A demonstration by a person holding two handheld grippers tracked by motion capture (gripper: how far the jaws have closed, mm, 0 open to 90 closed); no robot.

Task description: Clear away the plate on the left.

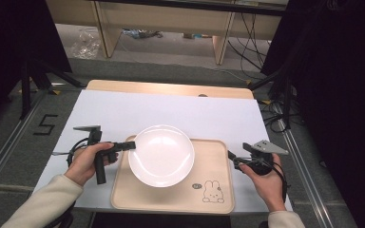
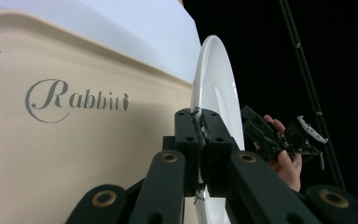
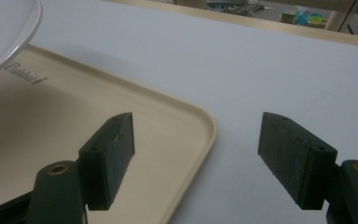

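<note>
The left gripper (image 1: 129, 145), held level in the left hand (image 1: 86, 161), clamps its jaws on the white plate's (image 1: 161, 154) left rim over the beige tray (image 1: 171, 197). The right gripper (image 1: 233, 158) rests beside the tray's right edge, jaws wide apart.

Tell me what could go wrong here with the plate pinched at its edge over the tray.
The left gripper clamps the white plate by one rim spot alone, so it could pivot or slip and drop onto the tray. The right gripper is open beside the tray, giving no support. The tray might slide on the white table cover.
</note>
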